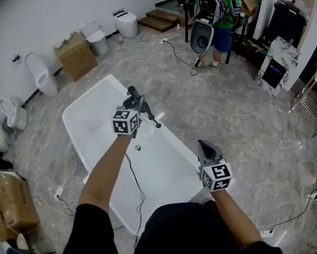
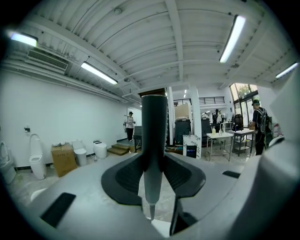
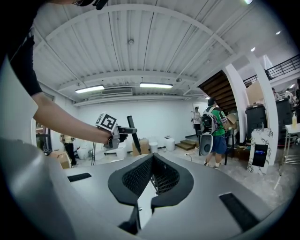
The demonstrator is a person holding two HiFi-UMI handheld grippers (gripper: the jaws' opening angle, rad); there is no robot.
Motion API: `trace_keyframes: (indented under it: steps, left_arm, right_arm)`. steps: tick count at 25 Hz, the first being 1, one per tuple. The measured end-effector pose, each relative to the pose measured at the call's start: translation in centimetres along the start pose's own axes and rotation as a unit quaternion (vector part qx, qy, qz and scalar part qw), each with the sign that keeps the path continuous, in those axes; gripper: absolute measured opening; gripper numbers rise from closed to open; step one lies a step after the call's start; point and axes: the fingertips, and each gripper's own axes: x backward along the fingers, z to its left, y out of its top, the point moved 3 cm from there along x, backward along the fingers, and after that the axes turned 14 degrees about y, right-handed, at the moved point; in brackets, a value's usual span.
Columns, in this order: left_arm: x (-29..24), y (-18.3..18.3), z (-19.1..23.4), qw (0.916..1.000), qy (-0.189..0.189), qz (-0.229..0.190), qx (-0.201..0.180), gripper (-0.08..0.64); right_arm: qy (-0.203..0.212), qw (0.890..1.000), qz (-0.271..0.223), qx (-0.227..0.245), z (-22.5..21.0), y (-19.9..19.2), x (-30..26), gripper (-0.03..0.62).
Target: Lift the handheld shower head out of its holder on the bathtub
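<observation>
The left fingers [image 2: 126, 178] are black with a fine ribbed pattern. The shower head [image 2: 153, 131] between them is dark above and pale grey lower down. Behind the fingers, the cube [image 1: 126, 122] is white with black square markers. Below them the bathtub [image 1: 92, 117] is white and the floor [image 1: 231, 119] is grey and marbled. Far beyond stand a brown cardboard box [image 1: 76, 56] and a person's green shirt [image 1: 229, 14].

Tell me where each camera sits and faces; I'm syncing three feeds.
Head view: on the head, steeply down at the bathtub; forearms, left gripper, right gripper show.
Left gripper view: on that gripper, level along its jaws, shut on the shower head.
Right gripper view: on that gripper, jaws shut, empty, facing the left arm and a person in green.
Shared: all three show the shower head.
</observation>
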Motion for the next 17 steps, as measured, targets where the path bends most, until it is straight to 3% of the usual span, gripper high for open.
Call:
trace_keyframes:
  steps: [5,10,17]
  left_arm:
    - [0.0,-0.1,1.4,0.9999,0.015,0.004,0.0,0.126]
    - [0.1,-0.6,0.8,0.999,0.017,0.011,-0.041,0.126]
    - [-0.4,-1.0,1.3,0.9994,0.018,0.011,-0.027,0.127]
  right_arm:
    - [-0.002,1.0,0.003,-0.007,-0.1,0.0,-0.2,-0.002]
    - [0.002,1.0,0.008,0.003,-0.2,0.1,0.3,-0.002]
    - [0.0,1.0,0.01,0.005,-0.4,-0.7,0.0,-0.002]
